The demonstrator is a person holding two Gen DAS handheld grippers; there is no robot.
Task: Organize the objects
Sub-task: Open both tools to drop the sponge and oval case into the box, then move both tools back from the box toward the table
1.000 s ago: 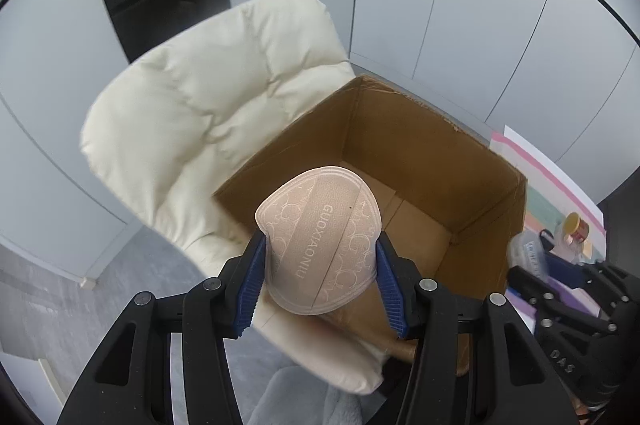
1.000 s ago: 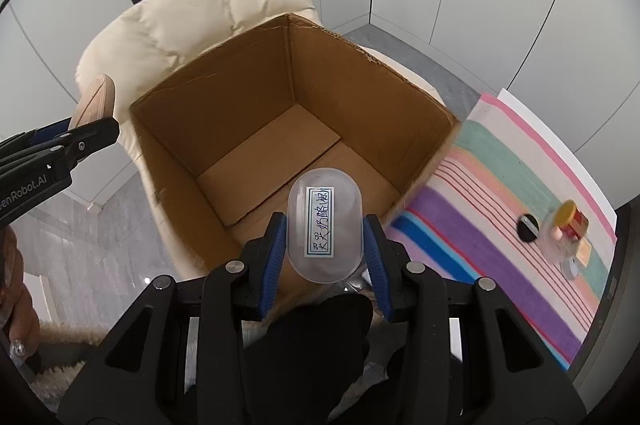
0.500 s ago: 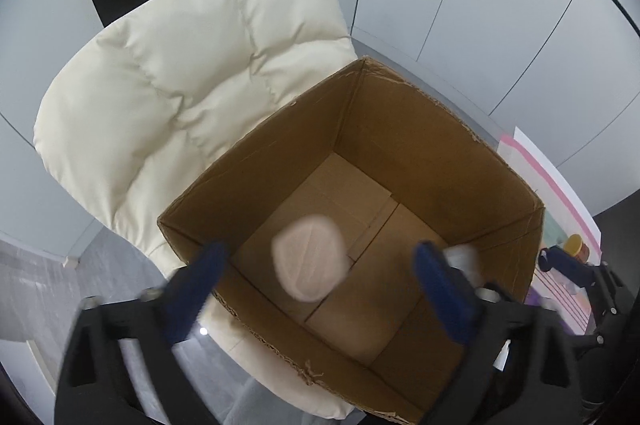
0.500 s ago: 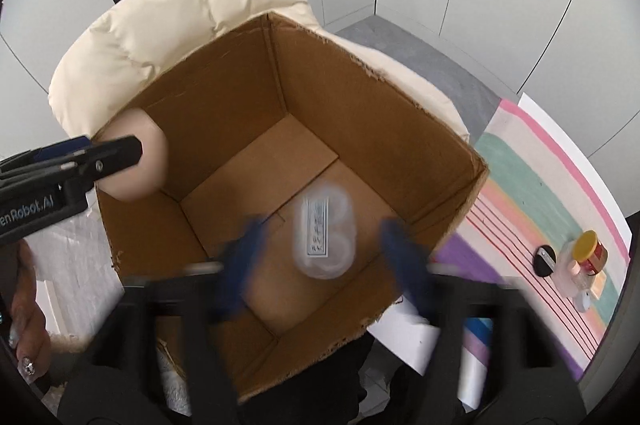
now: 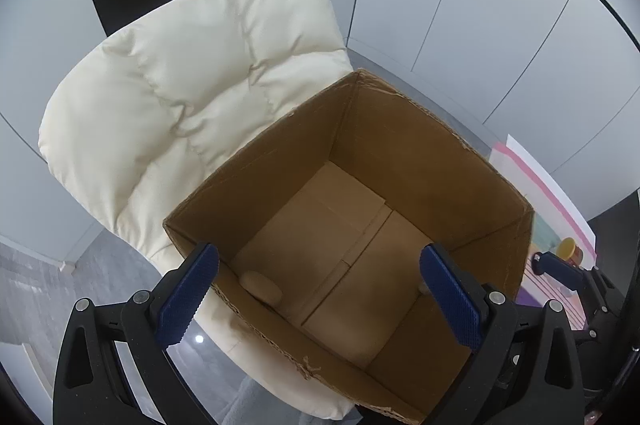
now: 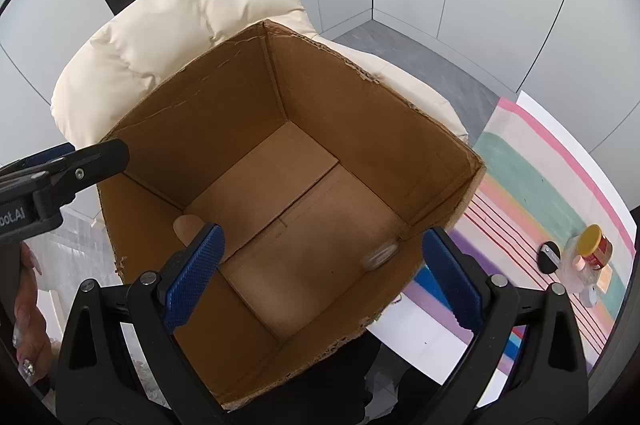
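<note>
An open cardboard box [image 5: 400, 129] sits on a cream padded chair [image 5: 180, 85]; it also shows in the right wrist view [image 6: 224, 113]. A beige pad [image 5: 261, 287] lies on the box floor by the near-left wall, and shows in the right wrist view [image 6: 188, 227]. A clear plastic container [image 6: 379, 255] lies on the floor by the right wall. My left gripper [image 5: 320, 289] is open and empty above the box. My right gripper [image 6: 322, 275] is open and empty above the box. The left gripper's finger [image 6: 96, 157] shows at the right view's left edge.
A striped cloth [image 6: 532, 185] covers a table to the right of the box. On it stand a yellow-lidded jar [image 6: 596, 245], a black round item [image 6: 548, 257] and small bottles. Grey wall panels stand behind the chair.
Both grippers opened over the box. The beige pad dropped from the left gripper and the clear container from the right; both now lie on the box floor.
</note>
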